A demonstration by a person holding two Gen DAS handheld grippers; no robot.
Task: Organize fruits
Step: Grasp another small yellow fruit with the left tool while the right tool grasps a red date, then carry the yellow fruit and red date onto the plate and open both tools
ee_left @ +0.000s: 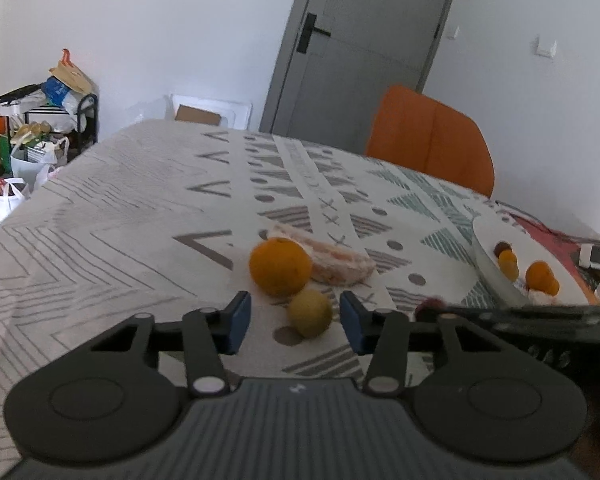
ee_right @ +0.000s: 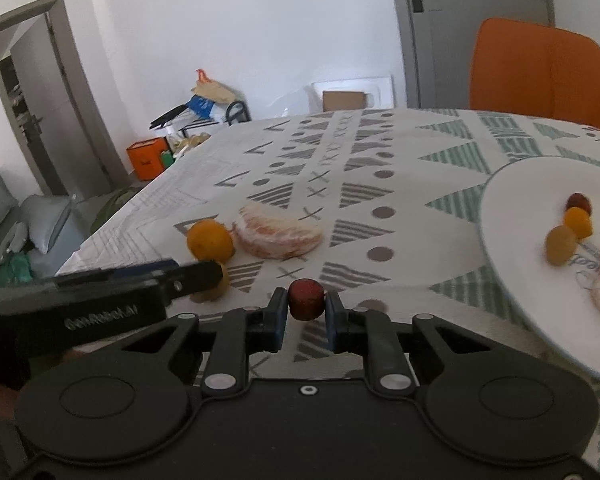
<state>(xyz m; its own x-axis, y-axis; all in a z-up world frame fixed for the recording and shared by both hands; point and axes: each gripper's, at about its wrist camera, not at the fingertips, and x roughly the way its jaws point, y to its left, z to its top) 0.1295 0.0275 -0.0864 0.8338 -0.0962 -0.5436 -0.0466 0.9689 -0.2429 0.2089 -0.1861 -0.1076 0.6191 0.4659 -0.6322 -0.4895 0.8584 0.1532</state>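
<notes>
- Left wrist view: a table under a pale cloth printed with grey and green triangles, dots, crosses and chevrons, running back to a white wall.
- Behind it, a grey door with a dark handle, an orange chair at the far edge, a flat carton leaning on the wall, and at far left a cluttered rack with bags and boxes.
- On the cloth, an orange touching a peeled citrus piece behind it, with a small yellow-green fruit just in front.
- Left gripper spread around the yellow-green fruit, blue pads clear of it on both sides, nothing grasped.
- At right, a white plate carrying several small fruits.
- Right wrist view: same patterned cloth, an open grey doorway at left, an orange box on the floor, the orange chair at upper right.
- Right gripper clenched on a small dark red fruit, pads pressing both its sides, low over the cloth.
- White plate at right holding small orange, yellowish and red fruits.
- Orange and peeled citrus piece left of centre, with the left gripper's black body across the lower left, hiding most of the yellow-green fruit.
</notes>
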